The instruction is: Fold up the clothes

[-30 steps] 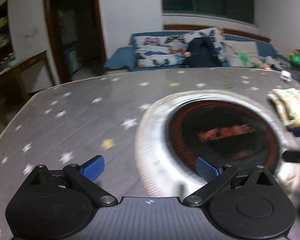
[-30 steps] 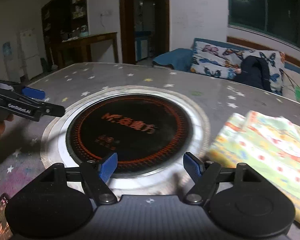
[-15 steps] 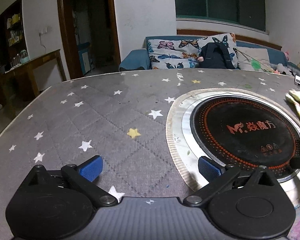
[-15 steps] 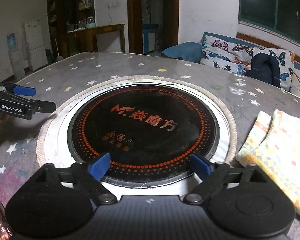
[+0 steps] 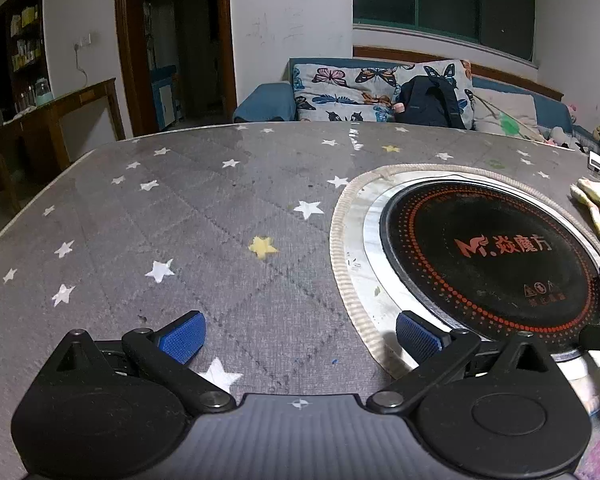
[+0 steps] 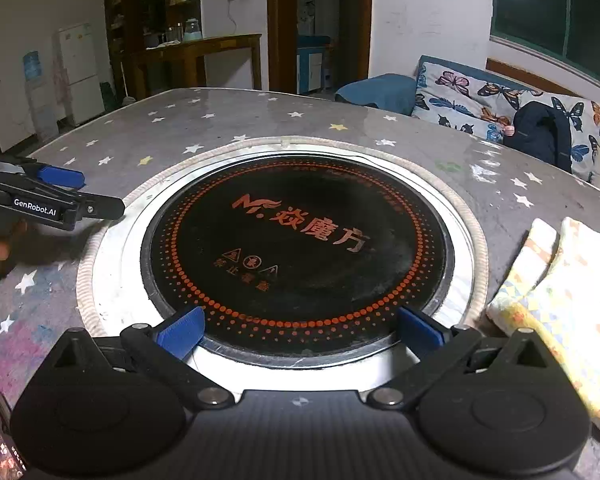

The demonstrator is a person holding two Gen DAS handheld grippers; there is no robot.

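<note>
The folded cloth (image 6: 560, 304) lies on the table to the right of the round black cooker (image 6: 296, 256), just beside my right gripper (image 6: 300, 330) and well apart from my left gripper (image 5: 298, 336). Both grippers are wide open and hold nothing. I think my right one should reach it first.

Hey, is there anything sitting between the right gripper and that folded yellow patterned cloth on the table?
Nothing visible. The right gripper is open over the near edge of the black cooktop, and the folded cloth lies to its right on the star-print table cover, with only bare cooktop rim between them.
</note>
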